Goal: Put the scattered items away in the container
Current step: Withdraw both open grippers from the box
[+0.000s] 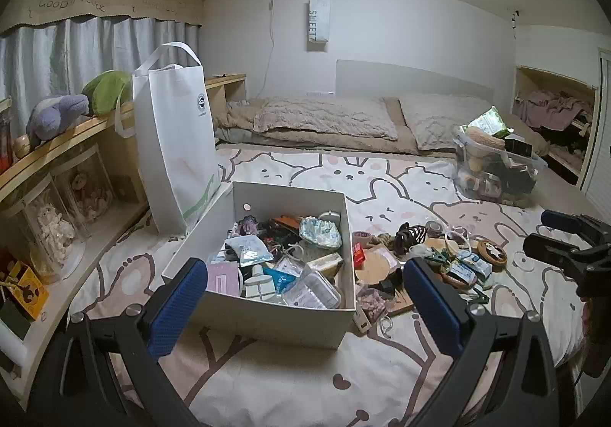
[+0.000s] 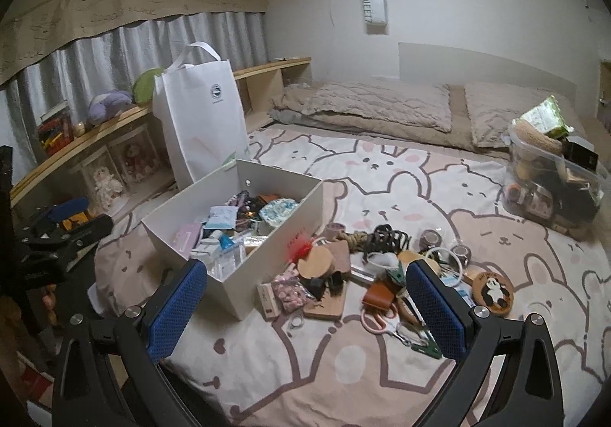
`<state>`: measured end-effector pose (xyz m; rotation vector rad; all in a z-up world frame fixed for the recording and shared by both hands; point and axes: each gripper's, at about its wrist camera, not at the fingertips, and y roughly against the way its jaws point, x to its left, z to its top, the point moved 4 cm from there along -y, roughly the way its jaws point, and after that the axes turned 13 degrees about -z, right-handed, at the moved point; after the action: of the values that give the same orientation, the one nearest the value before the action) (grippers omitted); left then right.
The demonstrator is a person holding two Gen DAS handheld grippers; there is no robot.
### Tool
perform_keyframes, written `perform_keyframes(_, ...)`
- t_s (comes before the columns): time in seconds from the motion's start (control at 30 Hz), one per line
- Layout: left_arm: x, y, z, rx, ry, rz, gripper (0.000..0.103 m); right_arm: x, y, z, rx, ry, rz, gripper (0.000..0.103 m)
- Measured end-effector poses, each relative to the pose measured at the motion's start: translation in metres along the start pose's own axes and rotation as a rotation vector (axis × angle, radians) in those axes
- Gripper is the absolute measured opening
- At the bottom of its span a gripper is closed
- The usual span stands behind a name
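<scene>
We hold our left gripper (image 1: pixel 305 297) and right gripper (image 2: pixel 305 308) spread wide, both empty. Just beyond, the white box (image 1: pixel 267 320) holds packets and trinkets; far right, a clear tub (image 2: pixel 550 198) sits crammed.

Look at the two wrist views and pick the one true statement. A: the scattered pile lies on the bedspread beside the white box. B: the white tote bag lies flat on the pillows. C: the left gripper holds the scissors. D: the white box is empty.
A: the scattered pile lies on the bedspread right beside the white box, which already holds items.
</scene>
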<state>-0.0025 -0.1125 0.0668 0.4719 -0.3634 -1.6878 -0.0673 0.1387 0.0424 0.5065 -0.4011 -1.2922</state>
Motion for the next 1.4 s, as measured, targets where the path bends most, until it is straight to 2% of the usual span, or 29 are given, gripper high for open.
perform_keyframes(0.53, -0.004, 0.002, -0.011, 0.03, -0.022, -0.002, 0.103, -0.015, 0.009, -0.02, -0.015, -0.024, -0.029, 0.103)
perform_keyframes(0.8, -0.01, 0.001, -0.013, 0.036, -0.041, -0.016, 0.103, -0.016, 0.005, -0.03, 0.011, -0.017, -0.033, 0.103)
perform_keyframes(1.4, -0.015, -0.009, -0.018, 0.07, -0.051, -0.043, 0.103, -0.007, 0.001, -0.032, 0.015, 0.027, -0.053, 0.103)
